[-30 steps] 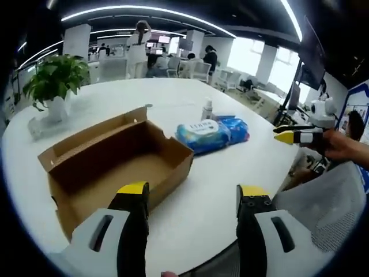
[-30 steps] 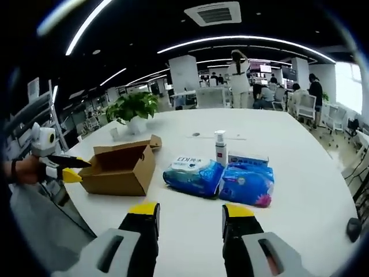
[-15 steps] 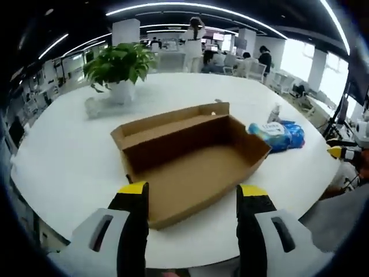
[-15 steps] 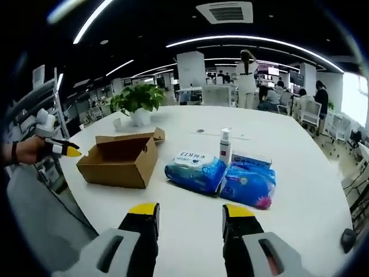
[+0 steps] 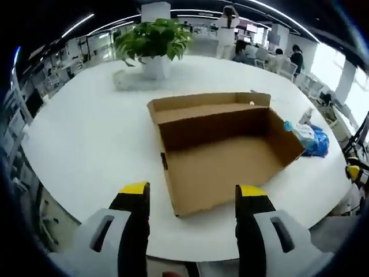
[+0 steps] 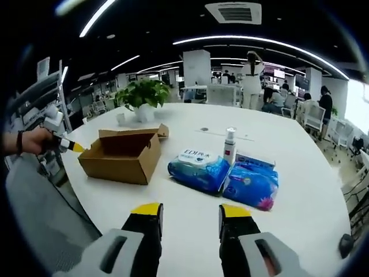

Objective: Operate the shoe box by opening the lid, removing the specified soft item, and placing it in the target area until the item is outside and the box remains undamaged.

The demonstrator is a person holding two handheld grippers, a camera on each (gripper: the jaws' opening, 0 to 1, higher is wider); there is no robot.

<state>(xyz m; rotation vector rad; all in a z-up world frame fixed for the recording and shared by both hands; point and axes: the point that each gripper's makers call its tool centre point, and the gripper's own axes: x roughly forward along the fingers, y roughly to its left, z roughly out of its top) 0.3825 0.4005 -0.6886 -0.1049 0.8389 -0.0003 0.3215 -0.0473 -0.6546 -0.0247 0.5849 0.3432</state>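
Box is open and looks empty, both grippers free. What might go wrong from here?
The box sits near the table edge by the left gripper; a nudge might push it off. The bottle stands upright behind the blue packs; the right gripper reaching there may topple it.

White table (image 5: pixel 86 133) carries open shoe box (image 5: pixel 222 150), potted plant (image 5: pixel 154 43), wipes packs (image 6: pixel 222 176), pump bottle (image 6: pixel 230 147).
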